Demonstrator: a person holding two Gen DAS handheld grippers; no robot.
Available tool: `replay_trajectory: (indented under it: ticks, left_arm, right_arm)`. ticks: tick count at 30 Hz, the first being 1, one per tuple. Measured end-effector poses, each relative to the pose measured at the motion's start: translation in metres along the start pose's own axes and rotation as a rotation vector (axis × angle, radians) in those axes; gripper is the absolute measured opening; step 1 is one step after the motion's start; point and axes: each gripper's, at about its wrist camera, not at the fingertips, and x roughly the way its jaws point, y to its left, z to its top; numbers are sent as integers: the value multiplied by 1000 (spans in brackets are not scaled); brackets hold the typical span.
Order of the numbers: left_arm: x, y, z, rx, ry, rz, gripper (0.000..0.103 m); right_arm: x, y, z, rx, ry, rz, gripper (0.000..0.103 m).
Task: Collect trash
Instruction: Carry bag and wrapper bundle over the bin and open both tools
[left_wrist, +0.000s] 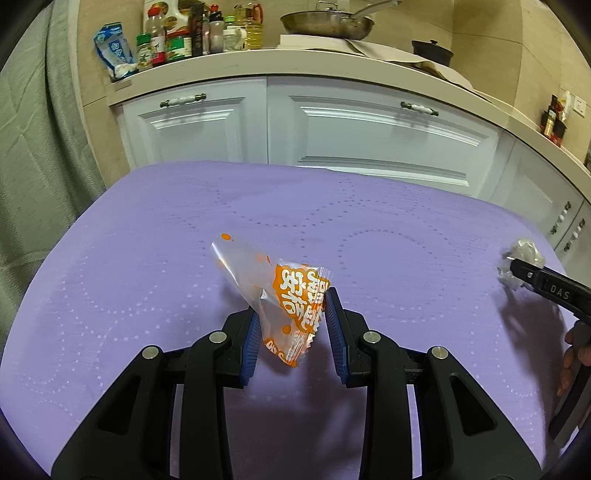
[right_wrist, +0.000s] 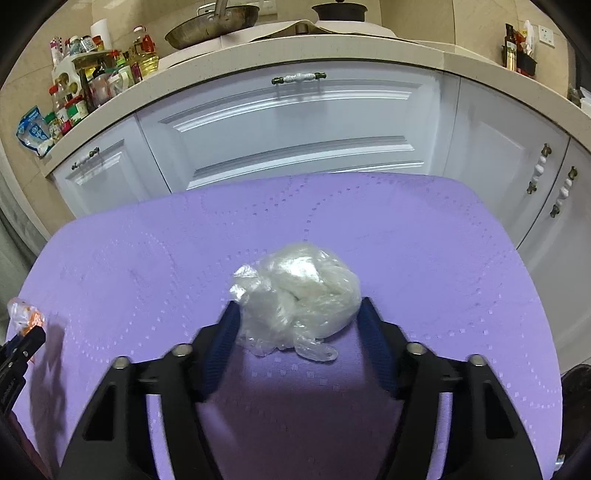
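Observation:
An orange and clear snack wrapper (left_wrist: 291, 299) stands between the blue pads of my left gripper (left_wrist: 291, 306); the pads touch both its sides, and it looks lifted off the purple mat (left_wrist: 147, 258). A crumpled ball of clear plastic film (right_wrist: 299, 295) lies on the mat between the pads of my right gripper (right_wrist: 297, 314), which touch its sides. In the left wrist view the right gripper (left_wrist: 517, 269) and its film ball (left_wrist: 522, 254) show at the right edge. In the right wrist view the wrapper (right_wrist: 24, 314) shows at the left edge.
White kitchen cabinets (left_wrist: 332, 125) stand behind the mat. The counter above holds bottles and jars (left_wrist: 192, 33), a blue and white bag (left_wrist: 114, 51), a steel pan (left_wrist: 328, 22) and a dark pot (left_wrist: 432, 50). A grey curtain (left_wrist: 33, 147) hangs at the left.

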Motion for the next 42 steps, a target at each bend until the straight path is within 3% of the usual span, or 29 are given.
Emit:
replay_trajectory:
  ticks: [7, 18, 42]
  left_arm:
    - [-5, -6, -1, 14, -17, -2, 31]
    - [-31, -38, -12, 64, -41, -65, 31]
    - [-126, -174, -70, 275, -97, -337, 31]
  right_arm:
    - [-14, -6, -8, 6, -16, 3, 54]
    - [-66, -30, -46, 23, -59, -23, 54]
    - [-200, -135, -144, 189, -162, -230, 54]
